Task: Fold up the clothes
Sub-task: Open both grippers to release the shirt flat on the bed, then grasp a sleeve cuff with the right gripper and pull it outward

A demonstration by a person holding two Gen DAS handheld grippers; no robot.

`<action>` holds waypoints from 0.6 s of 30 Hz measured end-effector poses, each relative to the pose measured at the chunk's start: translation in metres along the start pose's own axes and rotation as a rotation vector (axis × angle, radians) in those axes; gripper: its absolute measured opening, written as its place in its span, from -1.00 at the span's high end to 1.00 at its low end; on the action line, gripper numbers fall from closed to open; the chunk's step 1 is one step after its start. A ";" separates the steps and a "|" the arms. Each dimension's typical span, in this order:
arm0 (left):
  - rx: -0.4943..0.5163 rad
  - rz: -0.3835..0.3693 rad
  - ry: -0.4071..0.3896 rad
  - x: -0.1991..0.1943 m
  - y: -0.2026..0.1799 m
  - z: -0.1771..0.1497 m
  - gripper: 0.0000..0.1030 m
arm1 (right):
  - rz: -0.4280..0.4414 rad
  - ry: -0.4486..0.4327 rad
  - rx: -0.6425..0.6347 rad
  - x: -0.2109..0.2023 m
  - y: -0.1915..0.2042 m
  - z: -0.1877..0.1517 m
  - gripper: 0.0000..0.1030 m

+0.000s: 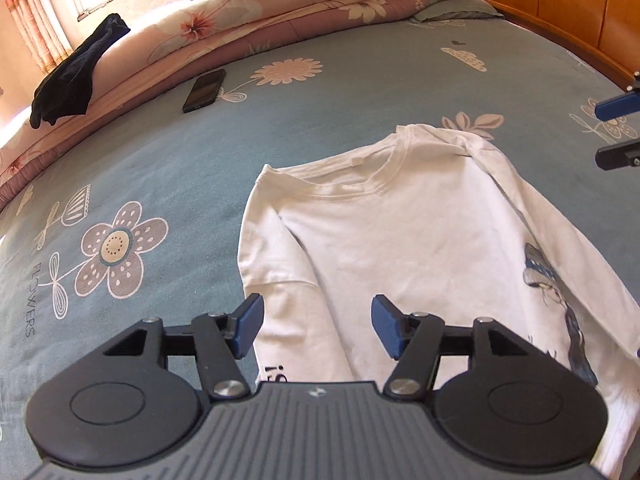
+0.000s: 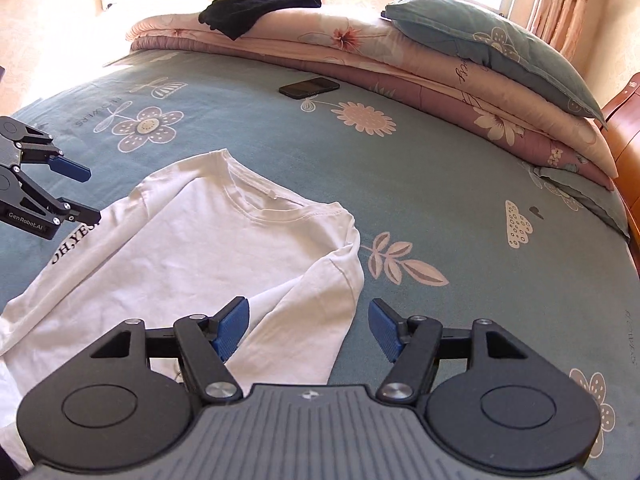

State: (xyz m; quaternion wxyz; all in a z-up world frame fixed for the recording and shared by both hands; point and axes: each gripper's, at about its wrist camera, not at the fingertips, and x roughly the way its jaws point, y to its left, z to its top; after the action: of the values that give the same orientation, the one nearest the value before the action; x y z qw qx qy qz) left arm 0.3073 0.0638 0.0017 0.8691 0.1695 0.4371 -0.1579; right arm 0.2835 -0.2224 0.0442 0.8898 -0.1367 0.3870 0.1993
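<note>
A white long-sleeved shirt lies flat on the blue flowered bed sheet, collar away from me, both sleeves folded in over the body. My left gripper hovers open above its left sleeve with nothing between the blue pads. In the right wrist view the same shirt shows black lettering on one sleeve. My right gripper hangs open over the shirt's right sleeve edge, empty. The left gripper also appears open at that view's left edge, and the right gripper at the left wrist view's right edge.
A black phone lies on the sheet beyond the shirt. Folded floral quilts are stacked along the far side, with a dark garment on top and a blue pillow. A wooden bed frame borders the right side.
</note>
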 end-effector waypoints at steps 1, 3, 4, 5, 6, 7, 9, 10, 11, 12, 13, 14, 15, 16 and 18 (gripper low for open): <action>0.012 -0.009 -0.002 -0.012 -0.004 -0.009 -0.28 | 0.006 -0.016 0.003 -0.015 0.003 -0.008 -0.40; 0.039 -0.022 -0.010 -0.032 -0.016 -0.030 -0.36 | 0.022 -0.041 0.017 -0.043 0.008 -0.024 -0.43; 0.055 -0.027 -0.017 -0.041 -0.023 -0.040 -0.39 | 0.032 -0.050 0.026 -0.055 0.011 -0.032 -0.43; 0.072 -0.031 -0.022 -0.051 -0.030 -0.051 -0.42 | 0.045 -0.051 0.033 -0.067 0.013 -0.041 -0.43; 0.099 -0.029 -0.023 -0.060 -0.041 -0.062 -0.42 | 0.049 -0.055 0.035 -0.077 0.016 -0.048 -0.43; 0.126 -0.025 -0.023 -0.066 -0.051 -0.072 -0.42 | 0.048 -0.065 0.030 -0.091 0.020 -0.057 -0.43; 0.187 -0.021 -0.027 -0.078 -0.070 -0.090 -0.42 | 0.027 -0.084 0.011 -0.115 0.024 -0.071 -0.47; 0.218 -0.022 -0.030 -0.084 -0.079 -0.098 -0.42 | 0.016 -0.093 0.002 -0.127 0.026 -0.078 -0.51; 0.241 -0.023 -0.036 -0.088 -0.087 -0.104 -0.43 | 0.002 -0.103 -0.004 -0.138 0.027 -0.083 -0.56; 0.262 -0.024 -0.041 -0.092 -0.094 -0.110 -0.43 | -0.016 -0.113 -0.011 -0.149 0.030 -0.088 -0.58; 0.275 -0.021 -0.047 -0.095 -0.101 -0.114 -0.44 | -0.028 -0.123 -0.024 -0.160 0.033 -0.093 -0.60; 0.283 -0.023 -0.058 -0.097 -0.107 -0.118 -0.46 | -0.030 -0.135 -0.038 -0.170 0.036 -0.097 -0.69; 0.292 -0.025 -0.069 -0.100 -0.113 -0.121 -0.49 | -0.027 -0.148 -0.048 -0.178 0.039 -0.101 -0.84; 0.297 -0.029 -0.079 -0.102 -0.119 -0.125 -0.55 | -0.025 -0.163 -0.052 -0.184 0.043 -0.107 -0.90; 0.290 -0.049 -0.093 -0.102 -0.128 -0.130 -0.57 | -0.012 -0.170 -0.055 -0.186 0.052 -0.118 -0.94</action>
State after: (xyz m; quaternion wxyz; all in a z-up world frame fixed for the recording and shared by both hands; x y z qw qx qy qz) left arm 0.1036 0.0185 -0.0086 0.8506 0.2750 0.3731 -0.2482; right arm 0.0689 -0.2702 0.0996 0.9166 -0.1457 0.3036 0.2156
